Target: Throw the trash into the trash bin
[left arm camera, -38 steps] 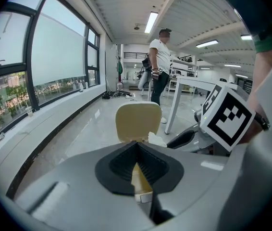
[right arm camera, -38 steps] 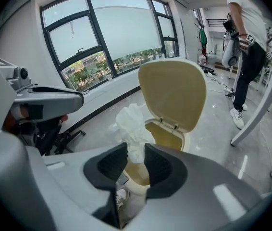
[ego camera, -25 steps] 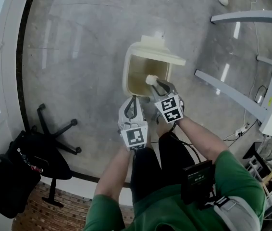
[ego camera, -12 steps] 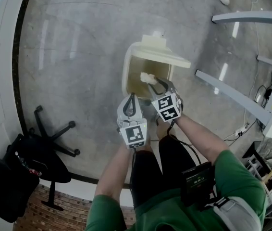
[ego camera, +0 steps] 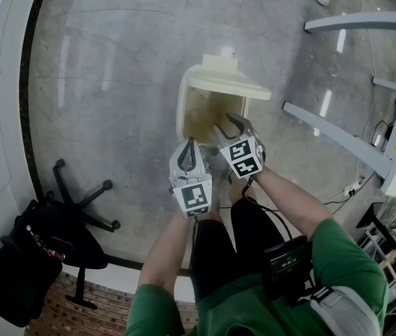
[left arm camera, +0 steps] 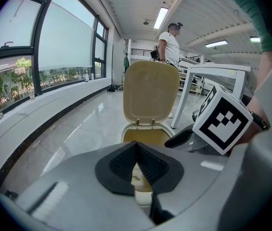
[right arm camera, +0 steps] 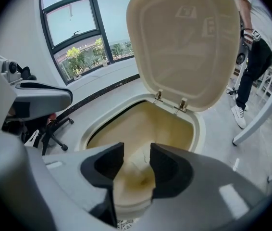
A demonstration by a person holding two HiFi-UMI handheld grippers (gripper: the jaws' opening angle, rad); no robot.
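Nearest the wearer, the left hand-held gripper (ego camera: 187, 148) is clenched with nothing between its pads, and hangs just short of the trash bin's (ego camera: 182, 102) near rim, taking no part in the work. Beside it, the right hand-held gripper (ego camera: 230, 124) is poised over the near half of the bin's mouth, pointing steeply down into it. Its jaws have just been opening and now stand released and wide, with nothing between them. A second ago they pinched a white crumpled wad over the bin; that wad is gone from them. A pale crumpled shape, judged to be the trash (right arm camera: 139, 166), shows on the bin's floor directly below the gap between the right jaws and well clear of them. The identification is tentative, as it blends with the yellowed interior. On that reading the drop has been made and the task is in substance done. The lid (right arm camera: 186, 42) stands upright at the bin's far edge, hinged open. Beyond the bin a person (left arm camera: 168, 41) stands by a white table frame (ego camera: 338, 135); an office chair (ego camera: 79, 212) sits on the floor to the bin's left.
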